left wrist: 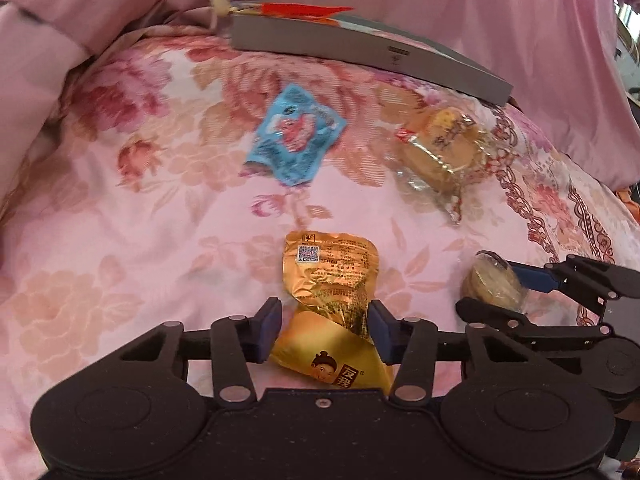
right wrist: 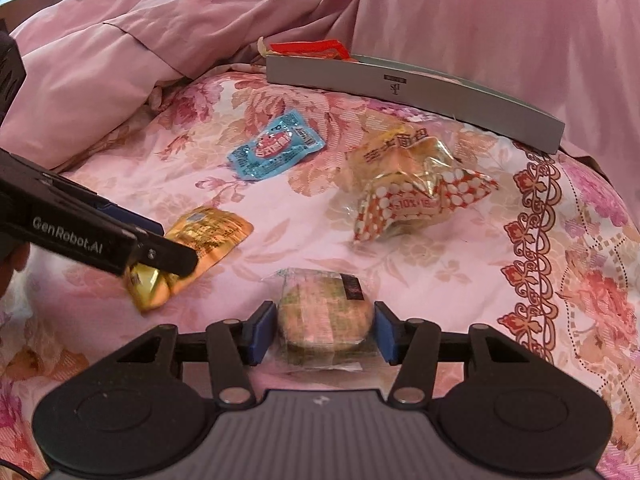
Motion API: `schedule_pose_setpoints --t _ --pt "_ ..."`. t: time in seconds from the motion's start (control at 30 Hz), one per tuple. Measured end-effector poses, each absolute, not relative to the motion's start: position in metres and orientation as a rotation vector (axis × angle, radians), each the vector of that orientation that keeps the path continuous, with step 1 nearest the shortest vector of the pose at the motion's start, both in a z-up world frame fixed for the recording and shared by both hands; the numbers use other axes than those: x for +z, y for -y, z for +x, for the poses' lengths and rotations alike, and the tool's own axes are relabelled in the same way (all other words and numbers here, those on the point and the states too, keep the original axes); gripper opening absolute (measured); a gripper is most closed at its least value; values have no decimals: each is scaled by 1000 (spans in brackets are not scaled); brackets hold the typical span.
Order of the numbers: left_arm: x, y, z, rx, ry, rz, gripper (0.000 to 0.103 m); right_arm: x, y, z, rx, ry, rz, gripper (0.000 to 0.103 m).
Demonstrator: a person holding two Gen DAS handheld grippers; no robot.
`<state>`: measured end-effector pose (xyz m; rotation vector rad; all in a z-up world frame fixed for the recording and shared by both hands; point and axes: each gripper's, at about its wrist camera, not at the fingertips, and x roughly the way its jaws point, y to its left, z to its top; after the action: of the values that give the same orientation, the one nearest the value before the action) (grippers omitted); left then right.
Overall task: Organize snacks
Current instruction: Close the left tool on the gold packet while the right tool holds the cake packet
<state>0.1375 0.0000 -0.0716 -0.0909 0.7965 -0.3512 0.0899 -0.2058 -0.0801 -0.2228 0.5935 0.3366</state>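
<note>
The left gripper (left wrist: 325,330) clamps the gold snack packet (left wrist: 332,280); the right gripper (right wrist: 325,334) clamps a clear-wrapped round pastry (right wrist: 325,312), both on the floral bedspread (right wrist: 460,280).

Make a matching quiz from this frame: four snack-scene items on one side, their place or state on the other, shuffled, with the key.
Items
1. gold foil snack packet
2. round clear-wrapped pastry
3. blue snack packet
4. grey box

Places or states
A. lying loose mid-bedspread, nothing touching it
B. between the fingers of the left hand-held gripper
C. at the far edge of the floral bedspread, red wrapper showing at its top
D. between the fingers of the right hand-held gripper

Pairs: 1-B, 2-D, 3-A, 4-C
</note>
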Motion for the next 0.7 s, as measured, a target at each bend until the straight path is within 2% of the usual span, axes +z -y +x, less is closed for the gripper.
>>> schedule_pose_setpoints --t 0.1,0.23,0.4,0.57,0.7 --pt "-71 -8 135 -354 -799 -98 50 -79 201 88 325 -593 -218 57" --pt "-70 -10 134 -369 -783 -121 68 -78 193 86 325 -593 -226 57" --pt "-73 -7 136 -367 -773 -101 72 -77 190 82 273 -624 -193 58" --pt "-73 -6 135 -387 -768 -97 83 -77 188 79 217 -646 -138 60" --pt "-75 1 134 -395 -761 -29 84 -77 186 78 216 -650 -117 60"
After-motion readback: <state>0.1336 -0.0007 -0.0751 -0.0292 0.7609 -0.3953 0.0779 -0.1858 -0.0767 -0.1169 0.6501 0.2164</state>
